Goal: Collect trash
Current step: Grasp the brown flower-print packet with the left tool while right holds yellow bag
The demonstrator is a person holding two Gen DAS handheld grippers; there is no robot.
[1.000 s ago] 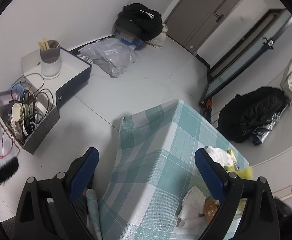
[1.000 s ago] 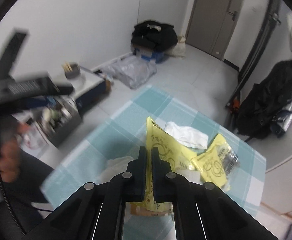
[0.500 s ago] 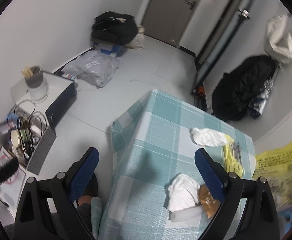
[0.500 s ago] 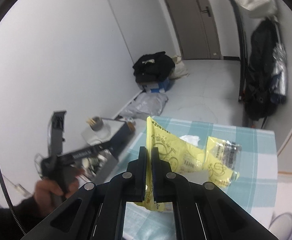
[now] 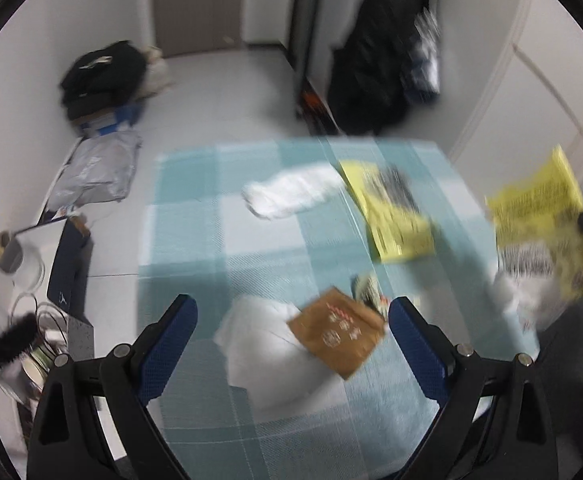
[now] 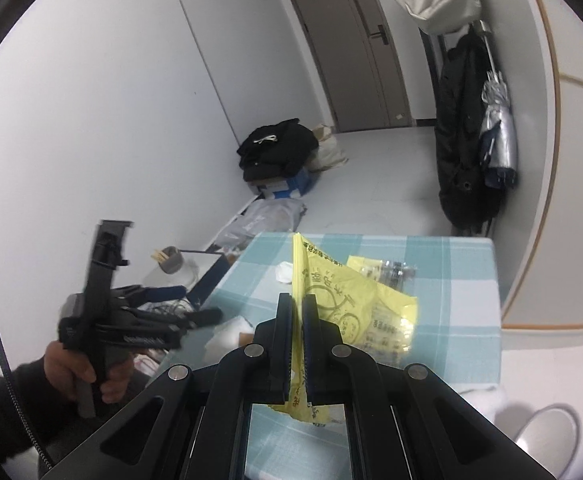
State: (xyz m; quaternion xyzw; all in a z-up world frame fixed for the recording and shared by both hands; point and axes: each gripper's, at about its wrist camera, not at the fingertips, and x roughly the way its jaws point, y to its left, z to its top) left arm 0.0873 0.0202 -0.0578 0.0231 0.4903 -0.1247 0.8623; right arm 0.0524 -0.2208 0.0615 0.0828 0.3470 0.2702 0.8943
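My right gripper (image 6: 296, 312) is shut on the edge of a yellow plastic bag (image 6: 331, 300), which hangs above the teal checked tablecloth (image 6: 451, 300). The same bag (image 5: 539, 216) shows blurred at the right of the left wrist view. My left gripper (image 5: 291, 320) is open and points down over the table. A crumpled white paper (image 5: 259, 344) and a brown packet (image 5: 337, 332) lie on the cloth between its fingers, untouched. Farther back lie a white tissue (image 5: 291, 192) and a yellow wrapper (image 5: 391, 216). A hand holds the left gripper (image 6: 187, 304) at the table's left edge.
On the floor left of the table stand a dark box with a cup of chopsticks (image 6: 169, 260), a grey plastic bag (image 5: 95, 168) and a black bag on boxes (image 6: 277, 148). A black coat (image 6: 463, 140) hangs near the door. A white round object (image 6: 547, 432) sits at bottom right.
The left gripper has swung from the table's corner to over the cloth, so the white paper and brown packet now lie between its fingers. The right gripper has drawn back and rolled, still holding the bag.
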